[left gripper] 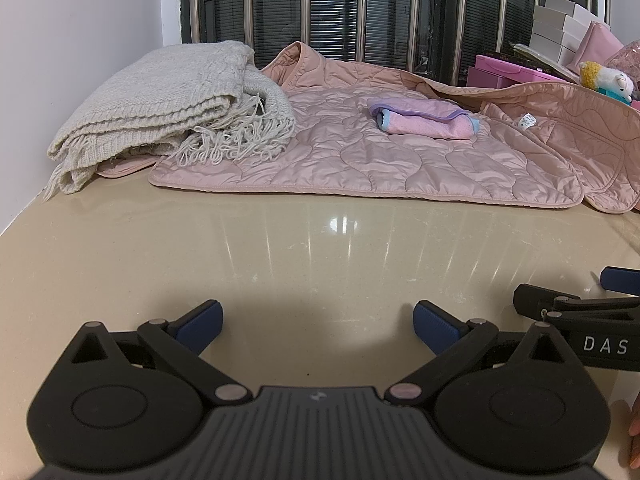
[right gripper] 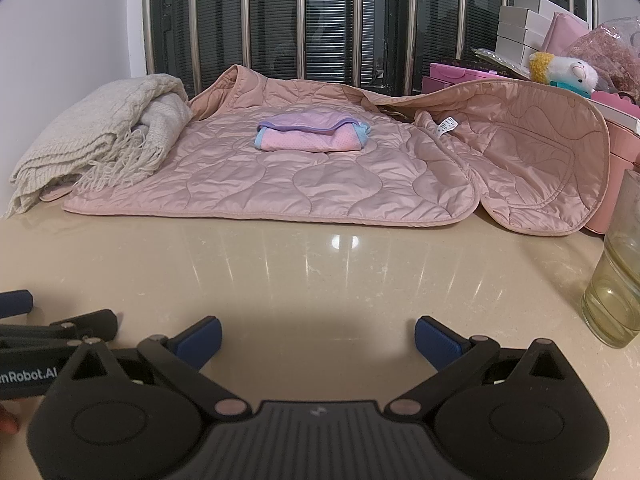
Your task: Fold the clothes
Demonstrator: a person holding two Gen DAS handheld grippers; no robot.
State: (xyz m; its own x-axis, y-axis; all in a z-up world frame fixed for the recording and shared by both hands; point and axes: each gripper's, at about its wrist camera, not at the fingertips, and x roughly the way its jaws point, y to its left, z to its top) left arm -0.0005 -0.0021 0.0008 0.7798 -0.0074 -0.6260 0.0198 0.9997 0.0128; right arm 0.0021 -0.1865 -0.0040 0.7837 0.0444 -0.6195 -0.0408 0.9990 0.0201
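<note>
Far left on the counter, a folded cream shawl lies against the wall, its fringe touching the pink jacket spread flat beside it. A small folded pink cloth sits on the jacket's middle. Nearer, the left gripper hovers low over bare counter, jaws spread wide and empty. Just beside it the right gripper hangs the same way, released, nothing between its blue pads. A glass stands at the right, with boxes and a plush toy behind.
</note>
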